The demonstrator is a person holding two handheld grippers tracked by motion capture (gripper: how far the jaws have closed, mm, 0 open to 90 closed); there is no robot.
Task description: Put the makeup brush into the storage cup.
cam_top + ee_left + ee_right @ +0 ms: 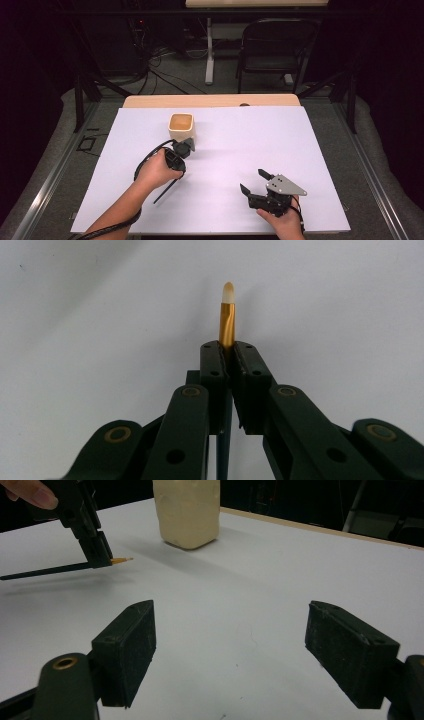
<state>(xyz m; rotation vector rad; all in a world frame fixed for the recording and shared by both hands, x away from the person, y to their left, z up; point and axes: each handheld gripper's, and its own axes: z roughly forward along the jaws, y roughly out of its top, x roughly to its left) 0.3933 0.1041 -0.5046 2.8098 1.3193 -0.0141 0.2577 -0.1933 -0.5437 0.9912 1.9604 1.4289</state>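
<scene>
a: what's in the left gripper (227, 357)?
b: its jaws are clamped on a thin brush (227, 315); the gold ferrule and pale tip stick out past the pads, the dark handle trails back beneath them.
a: and the right gripper (230, 650)?
b: jaws spread wide, nothing between them, white table (240, 605) below. the cream cup (187, 510) stands beyond them.

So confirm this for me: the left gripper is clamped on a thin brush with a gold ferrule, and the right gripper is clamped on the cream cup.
Wrong on the right gripper: the right gripper view shows its jaws standing wide apart with nothing between them, and the cream cup stands well beyond them on the white table. The left gripper is indeed clamped on the thin brush with the gold ferrule.
</scene>
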